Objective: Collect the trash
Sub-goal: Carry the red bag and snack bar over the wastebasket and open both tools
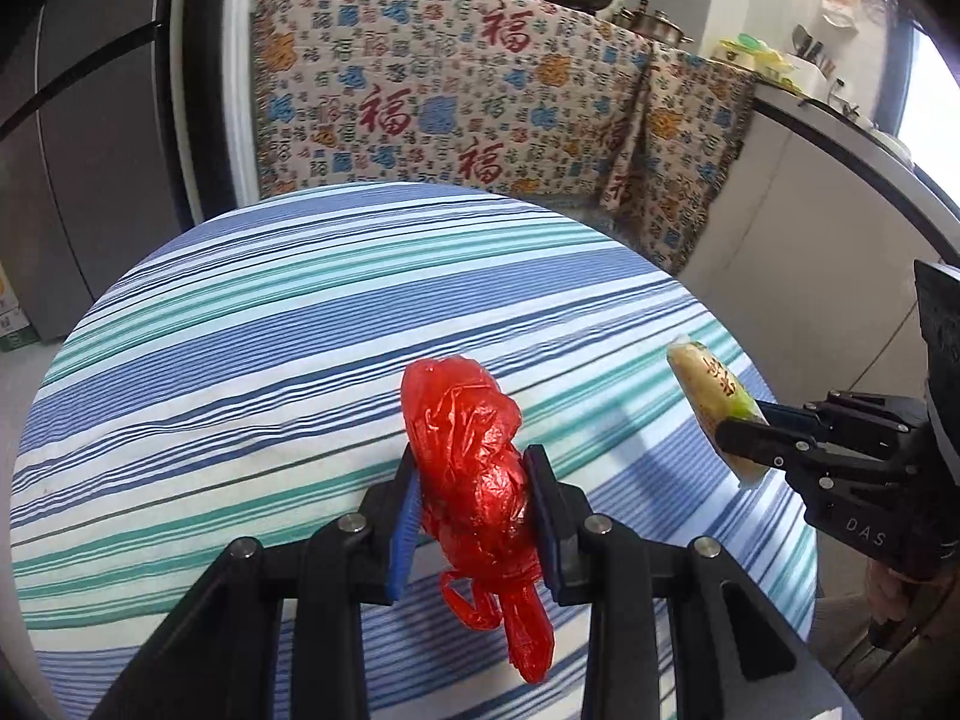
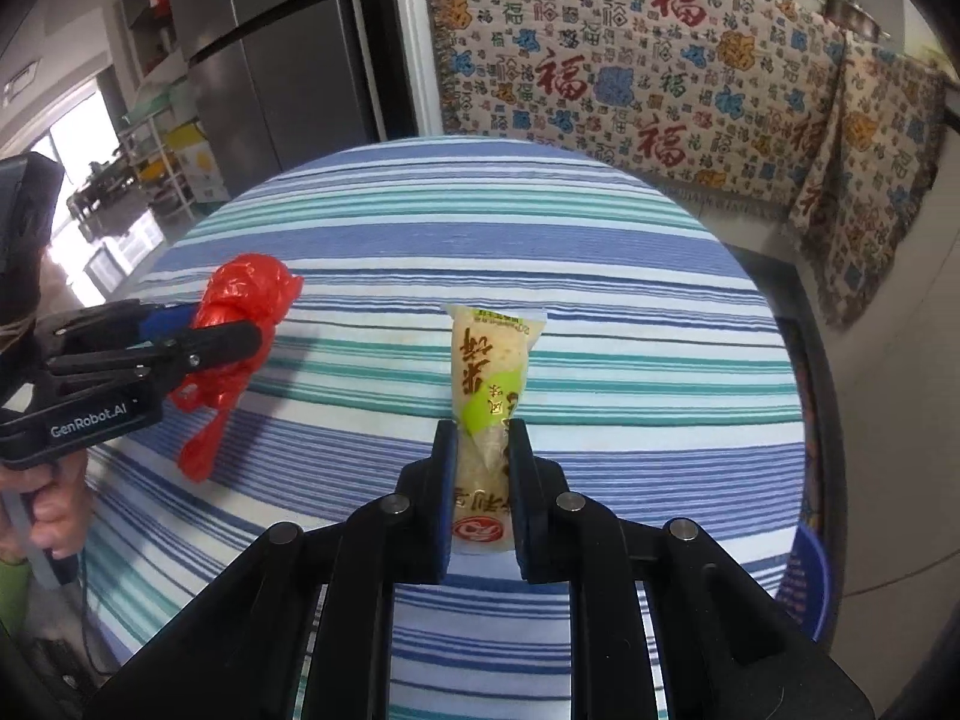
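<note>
The left gripper (image 1: 474, 498) pinches a crumpled red plastic bag (image 1: 474, 468) between its blue-padded fingers (image 1: 405, 516); the jaws stand a little way apart, pressed in on the bunched plastic from both sides. The bag rises above the fingertips, and a twisted tail with a loop hangs below them. From the right wrist view the same gripper (image 2: 240, 339) comes in from the left, with the bag (image 2: 240, 324) bulging past its tips and clear of the tablecloth. A hand (image 2: 57, 510) grips its handle below, and the body carries the lettering "GenRobot.AI".

The right gripper (image 2: 483, 456) has its fingers (image 2: 444, 492) closed tight on a pale snack wrapper (image 2: 489, 384), squeezing the wrapper's lower half flat between the pads. The wrapper stands up beyond the fingertips, sealed end farthest from them. It bears large brown Chinese characters that are seen upside down, a green patch just above the fingertips, and a round red logo low between the pads; the small print is too fine to read. In the left wrist view this gripper (image 1: 735, 438) reaches in from the right, holding the wrapper (image 1: 714, 396) tilted above the striped cloth, and "DAS" shows on its body.

Under both grippers lies a blue, teal and white striped tablecloth (image 2: 540, 252). Beyond the fingertips hangs a patterned cloth (image 1: 456, 108) printed with repeated red "福" characters.
</note>
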Available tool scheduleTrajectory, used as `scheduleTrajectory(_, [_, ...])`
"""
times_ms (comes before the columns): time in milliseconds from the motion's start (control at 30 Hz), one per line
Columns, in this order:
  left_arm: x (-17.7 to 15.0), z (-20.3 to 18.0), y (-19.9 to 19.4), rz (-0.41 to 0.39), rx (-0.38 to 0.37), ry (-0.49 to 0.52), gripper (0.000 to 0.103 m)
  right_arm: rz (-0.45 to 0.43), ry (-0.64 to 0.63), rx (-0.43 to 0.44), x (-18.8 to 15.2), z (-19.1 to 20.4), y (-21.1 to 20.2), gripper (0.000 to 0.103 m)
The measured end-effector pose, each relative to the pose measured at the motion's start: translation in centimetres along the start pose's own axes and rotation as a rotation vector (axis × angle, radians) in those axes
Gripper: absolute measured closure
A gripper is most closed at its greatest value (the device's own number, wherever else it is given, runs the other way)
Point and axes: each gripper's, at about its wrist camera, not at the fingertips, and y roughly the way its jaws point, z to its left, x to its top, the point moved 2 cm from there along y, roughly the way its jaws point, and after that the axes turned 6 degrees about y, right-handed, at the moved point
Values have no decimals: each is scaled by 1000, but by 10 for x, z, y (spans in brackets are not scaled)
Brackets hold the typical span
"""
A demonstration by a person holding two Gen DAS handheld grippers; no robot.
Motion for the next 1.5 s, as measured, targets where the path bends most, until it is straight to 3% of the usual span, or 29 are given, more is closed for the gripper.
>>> scheduleTrajectory(500, [37,-134,12,-6,-101,136,70,-110,127,-108,-27,-95,-75,87])
scheduleTrajectory(867, [54,-242,43,17,-225,221,70,-139,401,-185,-70,-227,-122,87])
scheduleTrajectory(1200, [53,-327,103,95,-323,299,70,-57,549,-197,-115,-302,-114,87])
scheduleTrajectory(1500, [52,-353,156,161,-346,341,70,-2,627,-194,-132,-336,-90,87])
